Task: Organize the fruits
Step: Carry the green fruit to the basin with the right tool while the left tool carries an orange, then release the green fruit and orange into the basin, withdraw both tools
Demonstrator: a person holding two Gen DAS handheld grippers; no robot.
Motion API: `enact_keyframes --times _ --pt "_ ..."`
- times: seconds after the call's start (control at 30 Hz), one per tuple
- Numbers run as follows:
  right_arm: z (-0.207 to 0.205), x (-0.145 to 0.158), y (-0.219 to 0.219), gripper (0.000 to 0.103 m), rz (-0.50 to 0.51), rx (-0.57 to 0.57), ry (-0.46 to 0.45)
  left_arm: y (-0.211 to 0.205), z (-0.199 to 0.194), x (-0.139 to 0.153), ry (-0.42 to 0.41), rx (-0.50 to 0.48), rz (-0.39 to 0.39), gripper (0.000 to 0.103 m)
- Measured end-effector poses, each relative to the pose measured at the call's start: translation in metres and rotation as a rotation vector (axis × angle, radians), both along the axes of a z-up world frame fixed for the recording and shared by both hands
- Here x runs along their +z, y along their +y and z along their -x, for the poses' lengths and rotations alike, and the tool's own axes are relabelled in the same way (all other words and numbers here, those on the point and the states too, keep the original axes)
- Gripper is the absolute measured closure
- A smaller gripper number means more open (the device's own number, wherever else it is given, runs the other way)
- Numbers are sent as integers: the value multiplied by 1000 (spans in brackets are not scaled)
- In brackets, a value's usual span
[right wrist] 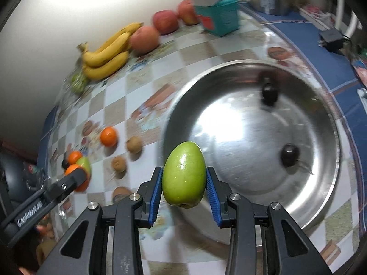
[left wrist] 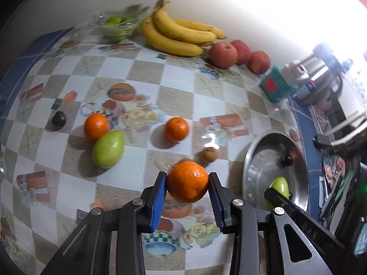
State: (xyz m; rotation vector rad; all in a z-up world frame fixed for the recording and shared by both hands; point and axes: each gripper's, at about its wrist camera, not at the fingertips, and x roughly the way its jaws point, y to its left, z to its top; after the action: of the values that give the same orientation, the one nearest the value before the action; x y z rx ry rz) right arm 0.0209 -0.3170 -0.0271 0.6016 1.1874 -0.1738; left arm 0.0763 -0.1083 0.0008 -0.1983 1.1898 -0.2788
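My left gripper (left wrist: 187, 180) is shut on an orange (left wrist: 187, 182), held above the checked tablecloth. My right gripper (right wrist: 184, 176) is shut on a green mango (right wrist: 184, 174) at the near-left rim of a steel bowl (right wrist: 325, 183). Two dark plums (right wrist: 290, 154) lie inside the bowl. In the left wrist view the bowl (left wrist: 257, 146) sits at the right, with the right gripper's mango (left wrist: 280, 185) over it. On the cloth lie two more oranges (left wrist: 96, 126), another green mango (left wrist: 109, 149), a dark plum (left wrist: 59, 118) and a brown kiwi (left wrist: 208, 154).
Along the back wall stand a bunch of bananas (left wrist: 179, 33), three red apples (left wrist: 223, 55), a clear bag of green fruit (left wrist: 115, 26) and a teal box (left wrist: 276, 84). Several brown kiwis (right wrist: 134, 144) lie left of the bowl. Clutter fills the table's right edge.
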Motion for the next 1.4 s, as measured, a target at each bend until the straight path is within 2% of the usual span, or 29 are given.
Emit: enact_keyframes --times 0.2,0.43,0.6,0.83,1.1,1.4 --pt "9 -6 -33 64 2 -96 16 -34 12 5 -45 -107 -12 64" --pt "23 -2 -58 64 16 -187 -3 -84 33 7 -122 -282 -26 64" --pt "23 -6 -66 64 5 -206 -5 -113 43 -1 -156 -371 -61 64" --pt "21 -17 -65 64 -11 -196 19 -125 42 -15 -144 -398 -52 64" --pt "21 -25 -62 64 -11 -185 58 -132 41 -29 -123 -411 -88 64" --pt "22 -31 -61 64 -14 -180 83 -132 41 -33 -108 -414 -89 64"
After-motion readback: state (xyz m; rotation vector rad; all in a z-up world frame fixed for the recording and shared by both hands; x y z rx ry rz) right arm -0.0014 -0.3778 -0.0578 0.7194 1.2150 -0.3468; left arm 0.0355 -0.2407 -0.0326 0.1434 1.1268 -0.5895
